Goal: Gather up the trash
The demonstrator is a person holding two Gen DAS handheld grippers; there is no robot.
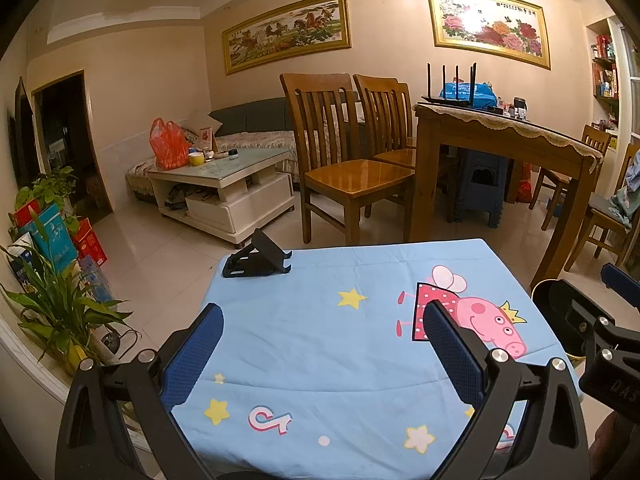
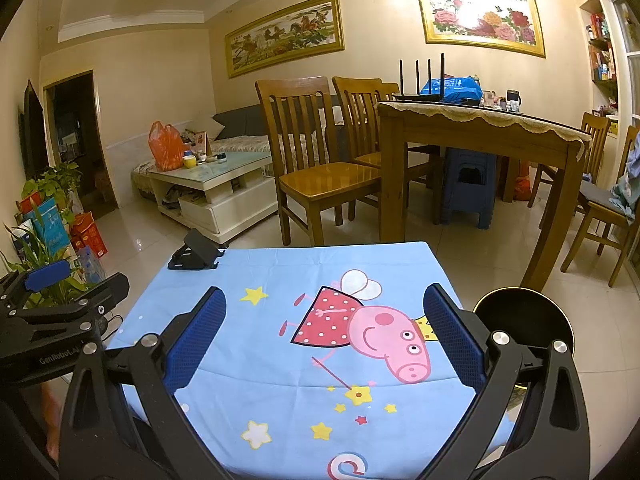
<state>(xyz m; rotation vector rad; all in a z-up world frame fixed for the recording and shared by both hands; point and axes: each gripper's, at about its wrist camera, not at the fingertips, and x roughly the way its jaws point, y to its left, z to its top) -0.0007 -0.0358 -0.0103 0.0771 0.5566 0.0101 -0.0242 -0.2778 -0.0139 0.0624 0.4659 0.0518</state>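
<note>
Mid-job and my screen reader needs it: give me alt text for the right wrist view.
The open right gripper hovers empty above a small table covered with a light blue cartoon-pig cloth, bare except for a black folding phone stand at its far left corner. A round black bin with a gold rim sits at the table's right, and the left gripper is beside it at the left edge.

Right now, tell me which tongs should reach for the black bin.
Right. The black bin stands just beside the right tongs; the left tongs are farther off, beyond them. Both are open.
</note>
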